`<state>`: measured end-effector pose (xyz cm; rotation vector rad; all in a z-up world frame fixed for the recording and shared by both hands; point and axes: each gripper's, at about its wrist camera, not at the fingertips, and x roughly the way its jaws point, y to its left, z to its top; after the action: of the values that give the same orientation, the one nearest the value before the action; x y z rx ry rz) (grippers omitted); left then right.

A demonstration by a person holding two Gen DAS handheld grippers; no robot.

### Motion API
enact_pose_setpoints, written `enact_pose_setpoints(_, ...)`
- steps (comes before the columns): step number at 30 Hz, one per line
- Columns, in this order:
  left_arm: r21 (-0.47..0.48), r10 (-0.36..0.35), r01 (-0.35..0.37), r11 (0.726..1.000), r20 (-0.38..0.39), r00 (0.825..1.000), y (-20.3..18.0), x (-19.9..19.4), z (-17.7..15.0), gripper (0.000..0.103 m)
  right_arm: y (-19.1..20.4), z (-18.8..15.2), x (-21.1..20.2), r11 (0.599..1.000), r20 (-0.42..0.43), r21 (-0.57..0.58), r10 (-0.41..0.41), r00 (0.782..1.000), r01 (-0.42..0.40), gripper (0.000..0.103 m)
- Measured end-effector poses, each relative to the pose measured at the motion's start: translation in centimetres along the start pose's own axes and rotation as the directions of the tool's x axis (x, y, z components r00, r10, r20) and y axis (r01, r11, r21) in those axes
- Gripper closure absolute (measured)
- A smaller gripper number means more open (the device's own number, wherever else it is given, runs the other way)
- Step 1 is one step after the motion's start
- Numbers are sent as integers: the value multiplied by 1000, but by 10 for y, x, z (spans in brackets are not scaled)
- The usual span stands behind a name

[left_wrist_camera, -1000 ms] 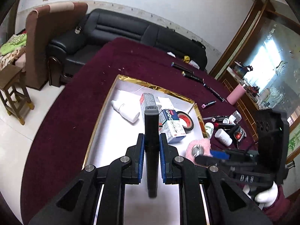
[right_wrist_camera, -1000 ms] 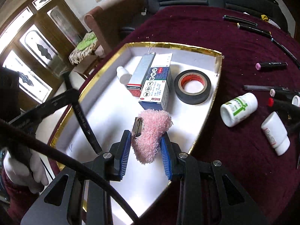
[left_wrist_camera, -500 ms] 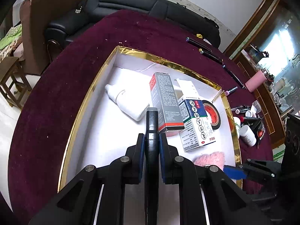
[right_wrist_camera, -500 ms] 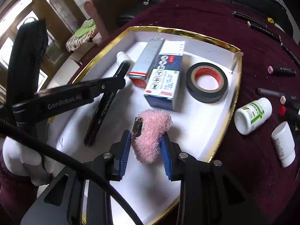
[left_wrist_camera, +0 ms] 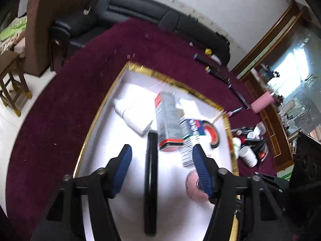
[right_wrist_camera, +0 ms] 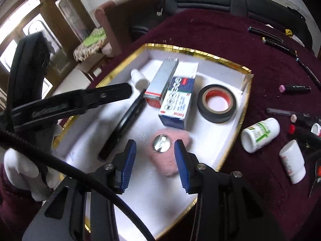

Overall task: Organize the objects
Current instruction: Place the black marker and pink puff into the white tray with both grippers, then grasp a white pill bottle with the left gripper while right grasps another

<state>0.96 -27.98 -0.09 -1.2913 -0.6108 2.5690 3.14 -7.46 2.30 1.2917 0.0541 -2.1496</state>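
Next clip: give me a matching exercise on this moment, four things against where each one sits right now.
Things:
1. black marker
2. pink fluffy clip
3. black tape roll
4. green-labelled white bottle

Places:
A. on the maroon cloth, outside the tray
B. in the tray, between the open jaws of the left tool
C. in the tray, right of the blue-and-white box
D. in the tray, between the parted jaws of the right tool

Pairs: 1-B, 2-D, 3-C, 4-A
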Motion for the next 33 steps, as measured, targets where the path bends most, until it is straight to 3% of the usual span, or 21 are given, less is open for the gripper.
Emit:
enact_pose_setpoints(2,5,-7,7,1000,51,999,-8,-15,-3,36,-6,-2,-13,1000,30,19,8,1000,-9,61)
enact_pose_setpoints(4,23,-20,18,1000,100,995,-22,-31,-9,36,-18,-6,-31,999,68,47,11,998,-14,56)
enact_pose_setpoints(6,34,-42,38,999,123,992,-36,-40,-10,26,-32,-12,-48,997,103,81,1,995,-9,54)
enact_pose_setpoints(7,36,-65,61,997,133,989,-45,-44,-12,18,-39,-15,-55,995,119,100,-4,993,-8,53)
enact_pose_setpoints(9,44,-141,135,990,154,978,-60,-51,-15,13,-55,-21,-67,990,144,138,-20,989,0,53)
enact_pose_setpoints(11,38,-249,246,969,161,955,-76,-53,-20,8,-71,-28,-80,984,166,179,-40,985,9,53)
enact_pose_setpoints(13,22,-381,383,924,169,909,-88,-52,-24,2,-86,-35,-93,977,185,215,-58,981,18,53)
enact_pose_setpoints(15,-12,-537,547,837,177,825,-101,-45,-31,2,-101,-44,-110,968,212,251,-84,974,29,53)
enact_pose_setpoints(17,-54,-647,661,749,159,746,-112,-31,-38,2,-114,-50,-128,960,239,278,-109,965,39,53)
enact_pose_setpoints(18,-69,-678,690,721,135,722,-118,-23,-41,2,-121,-53,-138,955,255,292,-131,958,53,53)
enact_pose_setpoints(19,-80,-693,701,709,103,713,-125,-15,-45,2,-126,-55,-149,951,270,300,-157,950,72,54)
enact_pose_setpoints(21,-84,-666,668,740,46,744,-139,2,-51,2,-132,-59,-173,943,318,308,-231,920,130,52)
enact_pose_setpoints(22,-78,-642,641,764,19,767,-145,10,-55,2,-131,-64,-190,936,367,309,-283,886,171,39)
enact_pose_setpoints(23,-61,-599,597,800,-30,800,-154,21,-58,2,-130,-69,-203,930,418,311,-318,851,195,27)
enact_pose_setpoints(24,-51,-579,577,815,-47,814,-158,25,-61,2,-130,-77,-215,927,478,318,-338,811,199,5)
enact_pose_setpoints(25,-32,-556,555,831,-61,829,-164,30,-64,2,-134,-88,-224,927,538,329,-339,772,178,0)
enact_pose_setpoints(26,0,-518,519,855,-75,852,-172,34,-66,2,-142,-97,-226,932,577,334,-321,751,141,0)
enact_pose_setpoints(28,86,-420,425,901,-76,904,-186,39,-68,2,-168,-103,-214,915,519,392,-306,798,96,0)
enact_pose_setpoints(30,136,-365,372,918,-76,928,-197,42,-71,2,-194,-106,-193,889,449,455,-266,853,38,0)
enact_pose_setpoints(33,247,-238,247,937,-68,969,-212,44,-72,2,-212,-110,-169,877,379,478,-247,892,40,2)
